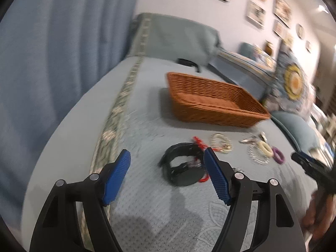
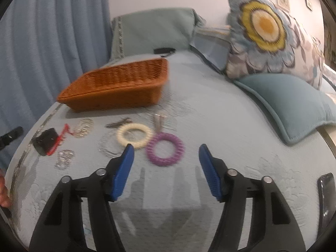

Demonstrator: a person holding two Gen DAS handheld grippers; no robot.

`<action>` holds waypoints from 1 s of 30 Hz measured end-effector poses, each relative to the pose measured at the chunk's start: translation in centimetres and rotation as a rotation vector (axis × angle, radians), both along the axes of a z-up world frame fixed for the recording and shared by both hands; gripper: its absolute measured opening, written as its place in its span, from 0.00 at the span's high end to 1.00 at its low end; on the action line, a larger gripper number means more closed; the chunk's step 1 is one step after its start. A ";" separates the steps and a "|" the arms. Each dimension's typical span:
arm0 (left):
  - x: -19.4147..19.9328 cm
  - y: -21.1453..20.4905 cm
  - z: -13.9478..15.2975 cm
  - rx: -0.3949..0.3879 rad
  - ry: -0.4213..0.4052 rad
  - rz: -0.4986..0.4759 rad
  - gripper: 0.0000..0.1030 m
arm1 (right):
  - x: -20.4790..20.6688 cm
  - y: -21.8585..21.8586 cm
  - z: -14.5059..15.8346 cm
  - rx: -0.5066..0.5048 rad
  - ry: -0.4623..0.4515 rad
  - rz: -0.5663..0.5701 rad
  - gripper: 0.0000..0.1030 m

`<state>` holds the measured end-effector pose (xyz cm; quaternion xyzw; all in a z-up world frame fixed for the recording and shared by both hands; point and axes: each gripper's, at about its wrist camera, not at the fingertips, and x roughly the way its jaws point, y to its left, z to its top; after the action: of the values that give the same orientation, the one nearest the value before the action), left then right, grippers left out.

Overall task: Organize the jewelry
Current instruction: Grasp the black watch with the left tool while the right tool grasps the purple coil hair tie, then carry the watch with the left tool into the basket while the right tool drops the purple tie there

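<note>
Jewelry lies on a light blue bedspread. In the left wrist view my left gripper (image 1: 167,154) is open, with a black watch (image 1: 181,168) between its fingertips and a red cord (image 1: 199,142) beside it. A pearly bracelet (image 1: 221,142), a cream ring (image 1: 264,148) and a purple ring (image 1: 278,154) lie to the right. In the right wrist view my right gripper (image 2: 166,151) is open and empty just before the purple ring (image 2: 166,151) and cream ring (image 2: 134,135). An empty orange wicker basket (image 1: 212,103) (image 2: 117,84) stands behind.
Clear bead bracelets (image 2: 64,158) and hair clips (image 2: 119,124) lie among the jewelry. A teal cushion (image 2: 292,105) and a flowered pillow (image 2: 266,31) lie at the right. A dark phone (image 2: 326,197) lies near the right edge. A blue curtain (image 1: 52,63) hangs on the left.
</note>
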<state>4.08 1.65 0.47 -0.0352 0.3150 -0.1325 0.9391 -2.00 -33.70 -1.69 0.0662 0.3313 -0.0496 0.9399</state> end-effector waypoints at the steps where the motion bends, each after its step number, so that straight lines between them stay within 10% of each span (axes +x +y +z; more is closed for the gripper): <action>1: 0.8 -0.1 0.2 0.017 0.013 -0.022 0.35 | 0.3 -0.5 -0.1 -0.005 0.016 -0.001 0.52; 14: 9.3 1.0 -3.5 -0.206 0.367 -0.197 0.46 | 7.0 -0.2 -2.6 -0.043 0.231 0.025 0.64; 17: 9.7 -0.3 -4.3 -0.157 0.423 -0.214 0.52 | 7.3 -0.1 -2.7 -0.038 0.227 0.031 0.64; 22: 9.5 -1.4 -4.3 -0.096 0.438 -0.205 0.82 | 7.7 0.5 -2.6 -0.041 0.231 0.077 0.84; 30: 7.2 0.6 -3.4 -0.172 0.324 -0.125 0.87 | 6.0 0.7 -1.9 -0.023 0.194 0.091 0.91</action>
<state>11.30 2.25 -2.95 -0.1167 0.4513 -0.2099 0.8595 3.96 -32.98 -3.62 0.0352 0.4231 -0.0169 0.9053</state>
